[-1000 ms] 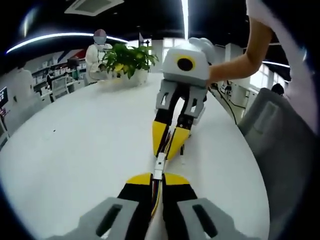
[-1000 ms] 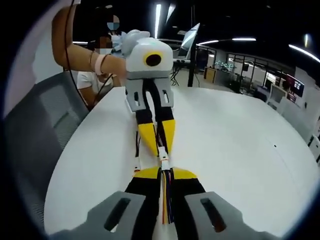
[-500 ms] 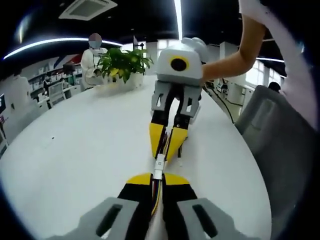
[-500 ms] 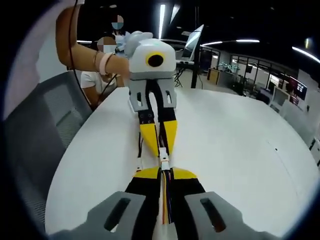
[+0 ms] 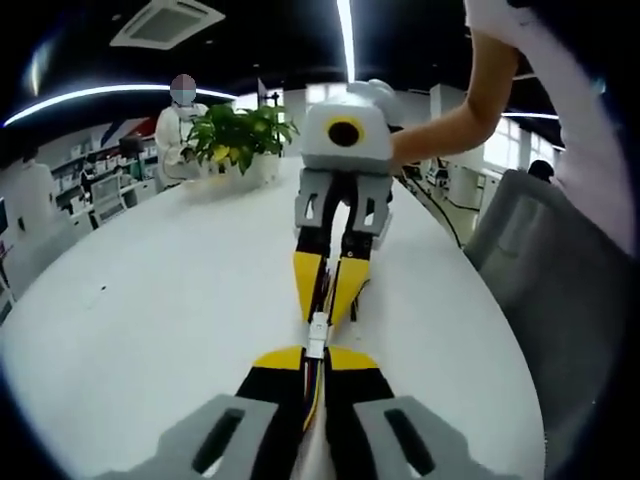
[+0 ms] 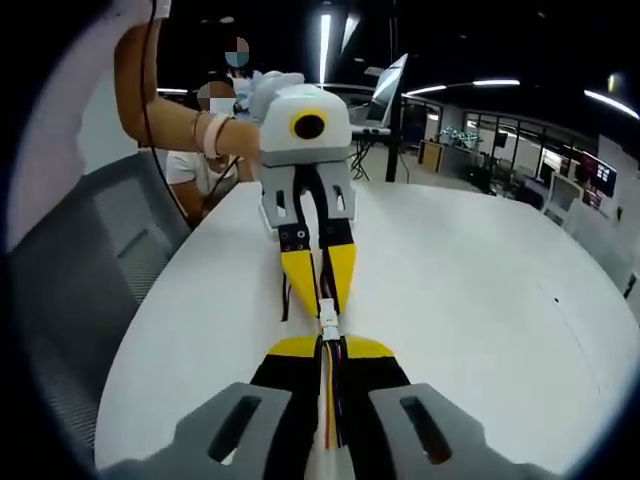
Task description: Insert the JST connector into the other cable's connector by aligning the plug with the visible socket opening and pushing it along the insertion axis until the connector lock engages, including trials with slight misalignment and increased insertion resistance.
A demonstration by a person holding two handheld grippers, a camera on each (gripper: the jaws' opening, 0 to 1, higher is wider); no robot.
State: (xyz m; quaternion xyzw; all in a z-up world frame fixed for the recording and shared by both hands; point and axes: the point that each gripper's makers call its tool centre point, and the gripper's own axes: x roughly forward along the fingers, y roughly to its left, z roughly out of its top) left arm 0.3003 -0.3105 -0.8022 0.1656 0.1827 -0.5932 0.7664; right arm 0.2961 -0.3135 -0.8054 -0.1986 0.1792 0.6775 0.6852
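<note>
In the left gripper view my left gripper (image 5: pixel 314 356) is shut on a cable with coloured wires. Its small white JST connector (image 5: pixel 317 331) sticks out past the yellow fingertips. My right gripper (image 5: pixel 323 310) faces it from above, shut on the other cable, its tips right at the connector. In the right gripper view my right gripper (image 6: pixel 328 346) holds red, yellow and dark wires ending in the white connector (image 6: pixel 328 317). There the left gripper (image 6: pixel 324 298) meets it tip to tip. The two connector halves touch in one line; whether the lock is engaged is too small to tell.
All this hangs just over a wide white round table (image 5: pixel 160 290). A potted plant (image 5: pixel 236 130) stands at its far side. A grey chair (image 5: pixel 560 280) is at the table's edge, and the person's arm (image 5: pixel 450 120) reaches in. More people sit beyond (image 6: pixel 200 160).
The opposite gripper has drifted left in the left gripper view and swung more in line with mine. Both stay shut, with the connector still between the tips.
</note>
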